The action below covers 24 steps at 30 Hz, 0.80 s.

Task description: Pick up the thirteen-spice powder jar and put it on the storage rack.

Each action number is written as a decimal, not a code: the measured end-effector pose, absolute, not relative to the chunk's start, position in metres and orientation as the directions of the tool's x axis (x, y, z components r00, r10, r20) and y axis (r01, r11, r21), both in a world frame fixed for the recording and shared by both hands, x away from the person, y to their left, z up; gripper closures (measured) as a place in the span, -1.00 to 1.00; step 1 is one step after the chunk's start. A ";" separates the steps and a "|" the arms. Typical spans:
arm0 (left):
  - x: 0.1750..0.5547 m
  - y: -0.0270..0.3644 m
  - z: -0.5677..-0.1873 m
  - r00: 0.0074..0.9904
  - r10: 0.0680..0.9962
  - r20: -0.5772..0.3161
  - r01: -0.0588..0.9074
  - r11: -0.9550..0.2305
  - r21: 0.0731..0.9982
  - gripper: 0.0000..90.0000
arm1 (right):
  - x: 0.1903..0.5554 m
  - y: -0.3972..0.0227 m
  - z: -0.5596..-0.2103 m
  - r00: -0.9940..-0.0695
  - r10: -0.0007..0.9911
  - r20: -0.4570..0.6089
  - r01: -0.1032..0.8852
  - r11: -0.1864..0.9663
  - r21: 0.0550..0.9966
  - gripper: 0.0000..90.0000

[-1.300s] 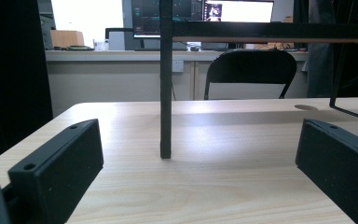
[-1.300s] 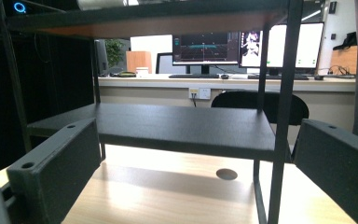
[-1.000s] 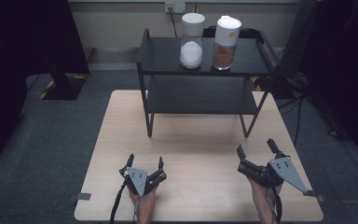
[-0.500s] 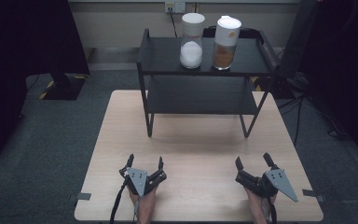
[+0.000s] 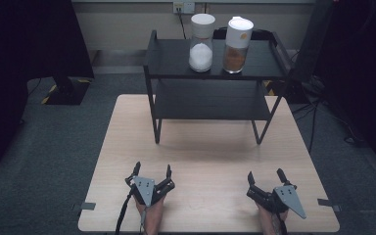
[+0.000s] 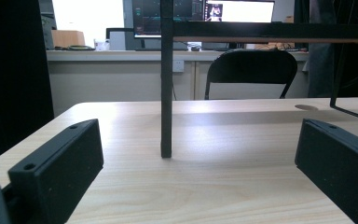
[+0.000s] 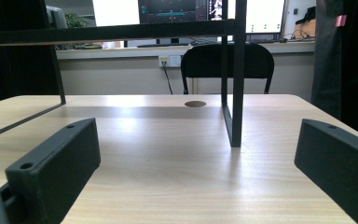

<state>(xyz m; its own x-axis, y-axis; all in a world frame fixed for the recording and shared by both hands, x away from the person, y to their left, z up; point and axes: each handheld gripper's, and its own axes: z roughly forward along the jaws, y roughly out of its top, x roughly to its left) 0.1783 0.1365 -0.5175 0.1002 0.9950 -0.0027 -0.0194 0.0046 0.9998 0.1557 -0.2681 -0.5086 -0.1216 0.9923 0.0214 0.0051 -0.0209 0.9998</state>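
A black two-tier shelf (image 5: pixel 215 100) stands at the far side of the wooden table (image 5: pixel 205 156). On its top tier sit a jar of white powder (image 5: pixel 201 43) and, to its right, a jar of brown powder (image 5: pixel 236 45), both with white lids. My left gripper (image 5: pixel 152 171) rests open near the front edge, left of centre, nothing between its jaws. My right gripper (image 5: pixel 265 176) lies open at the front right, also empty. The left gripper view faces a shelf leg (image 6: pixel 166 93); the right gripper view faces another leg (image 7: pixel 236 84).
A black chair (image 6: pixel 247 74) stands behind the table against a wall with a socket (image 5: pixel 184 7). Monitors (image 7: pixel 186 9) sit on a desk beyond. Dark screens flank the table on both sides. Grey carpet (image 5: pixel 54 147) surrounds it.
My right gripper has drawn back toward the front edge and come down onto the table. The left gripper has stayed where it was.
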 end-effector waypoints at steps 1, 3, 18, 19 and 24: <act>0.178 0.136 -0.518 0.100 0.995 -0.003 -0.019 0.005 1.000 -0.99 | 0.155 -0.268 -0.510 -0.121 0.993 0.020 0.003 -0.020 1.000 -1.00; 0.178 0.136 -0.518 0.100 0.995 -0.003 -0.020 0.005 1.000 -0.99 | 0.155 -0.268 -0.511 -0.121 0.993 0.007 -0.002 -0.008 1.000 -1.00; 0.178 0.134 -0.517 0.089 0.996 -0.002 -0.018 0.003 1.000 -0.99 | 0.152 -0.256 -0.516 -0.062 0.998 -0.013 -0.028 0.011 1.000 -1.00; 0.178 0.135 -0.518 0.090 0.996 -0.002 -0.020 0.004 1.000 -0.99 | 0.152 -0.256 -0.516 -0.059 0.998 -0.013 -0.028 0.011 1.000 -1.00; 0.178 0.135 -0.518 0.091 0.996 -0.002 -0.020 0.004 1.000 -0.99 | 0.152 -0.255 -0.516 -0.056 0.998 -0.013 -0.028 0.011 1.000 -1.00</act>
